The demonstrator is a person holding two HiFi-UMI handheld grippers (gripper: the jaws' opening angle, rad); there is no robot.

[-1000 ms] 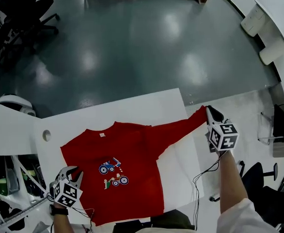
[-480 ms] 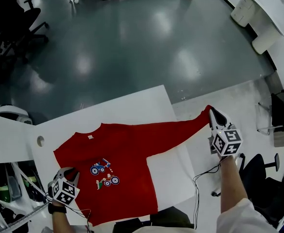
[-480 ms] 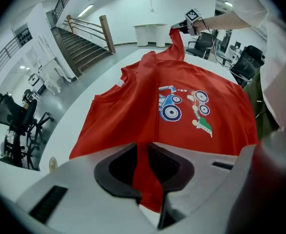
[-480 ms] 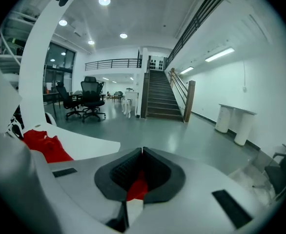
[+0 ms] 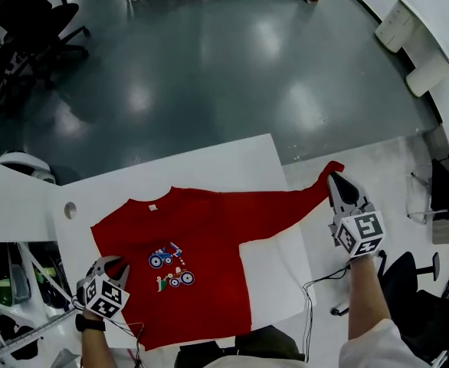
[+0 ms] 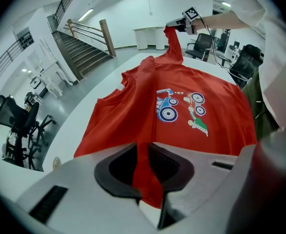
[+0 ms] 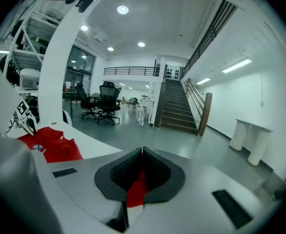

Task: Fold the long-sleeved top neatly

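Head view: the long-sleeved top point(image 5: 201, 228), red with a small print of cartoon vehicles point(image 5: 171, 267) on the chest, lies spread face up on a white table point(image 5: 232, 156), neckline toward the far edge and hem toward the person. One sleeve point(image 5: 286, 202) is drawn out straight to the right, past the corner of the table, and its cuff rises to the right gripper point(image 5: 336, 181). In the right gripper view the jaws of the right gripper point(image 7: 142, 160) are pressed together with a strip of the red cuff pinched between the pads, and the body of the top point(image 7: 50, 145) shows low at the left. The left gripper point(image 5: 111, 265) sits at the near left edge of the garment, pointing steeply down. In the left gripper view the left gripper point(image 6: 145, 152) has its jaws narrowly apart and clamped on a raised fold of red cloth, a ridge that runs from the pads up across the top point(image 6: 192, 82) toward the shoulder. Beyond the table lie a glossy grey floor point(image 5: 209, 67), black office chairs point(image 5: 33, 21) at the far left, and a staircase point(image 7: 177, 106).
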